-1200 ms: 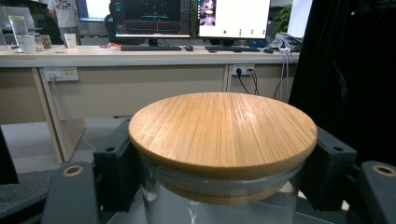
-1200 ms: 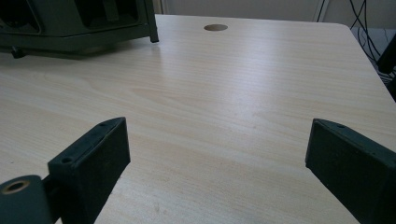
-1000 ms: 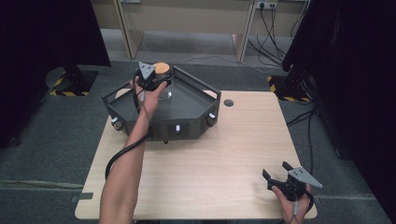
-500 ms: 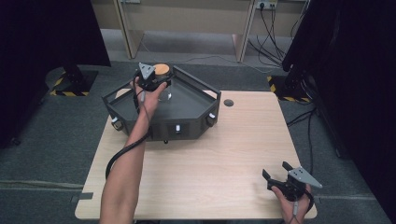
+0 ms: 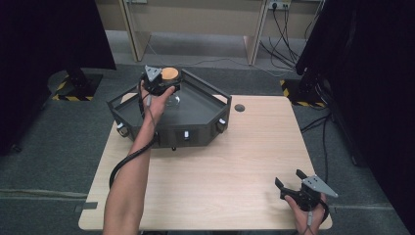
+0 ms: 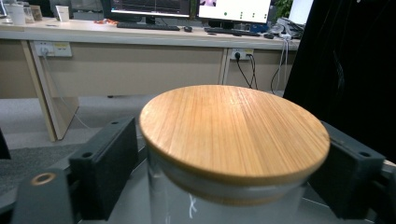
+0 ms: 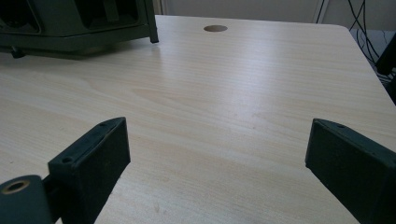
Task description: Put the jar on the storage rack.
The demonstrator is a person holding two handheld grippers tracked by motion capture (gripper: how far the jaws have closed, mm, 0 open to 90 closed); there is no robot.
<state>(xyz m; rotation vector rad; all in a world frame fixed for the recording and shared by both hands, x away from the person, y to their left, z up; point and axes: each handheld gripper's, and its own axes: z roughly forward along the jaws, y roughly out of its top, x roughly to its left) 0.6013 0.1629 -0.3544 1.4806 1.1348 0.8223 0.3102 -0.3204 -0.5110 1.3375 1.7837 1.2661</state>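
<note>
Bamboo-lidded glass jar now stands at the back of the dark tray, and we judge it just set down, our left gripper having just been opening with the jar between its parted jaws, so next we back away cleanly.

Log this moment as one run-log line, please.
left gripper: jaws just opened, straddling glass jar with bamboo lid in black tray | right gripper: open over table

In front of the dark tray the table is free for passing. Inside the tray, the glass jar blocks its far corner, and raised walls close every side.
</note>
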